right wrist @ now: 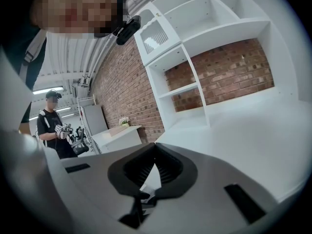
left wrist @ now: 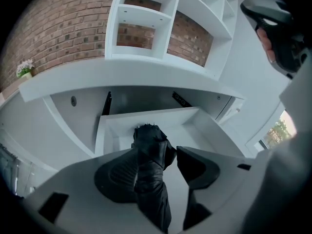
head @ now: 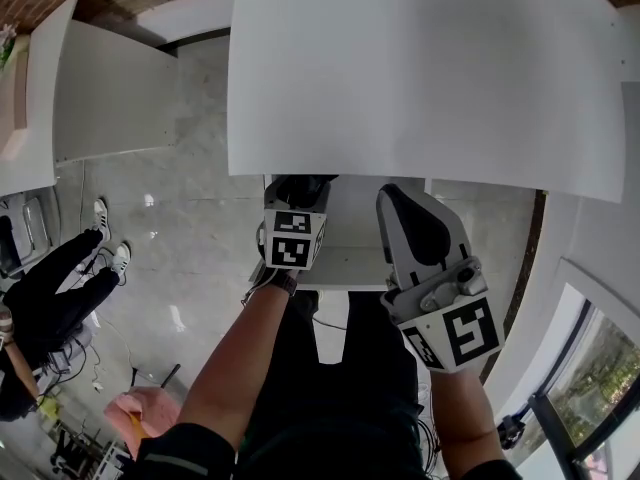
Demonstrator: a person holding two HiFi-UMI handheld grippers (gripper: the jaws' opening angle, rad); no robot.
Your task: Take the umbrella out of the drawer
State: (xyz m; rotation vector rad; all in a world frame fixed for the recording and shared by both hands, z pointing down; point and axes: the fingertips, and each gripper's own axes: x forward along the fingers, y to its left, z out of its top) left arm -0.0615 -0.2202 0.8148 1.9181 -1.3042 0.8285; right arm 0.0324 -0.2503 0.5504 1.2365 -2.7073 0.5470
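The black folded umbrella (left wrist: 148, 179) lies in the open white drawer (left wrist: 195, 126), its ribbed tip pointing toward the drawer's back. My left gripper (left wrist: 156, 152) reaches down into the drawer and stands open around the umbrella. The umbrella rests against the left pad (left wrist: 114, 177), while the right pad (left wrist: 195, 165) stays clear of it. In the head view the left gripper (head: 298, 186) dips into the drawer (head: 350, 258) under the table edge. My right gripper (head: 396, 196) hovers beside it above the drawer's right side, shut with nothing held (right wrist: 155, 147).
A wide white tabletop (head: 420, 78) overhangs the drawer. White shelving (left wrist: 165, 23) stands against a brick wall behind it, and a small potted plant (left wrist: 24, 68) sits on a ledge at left. Another person (head: 50, 288) stands at the far left on the grey floor.
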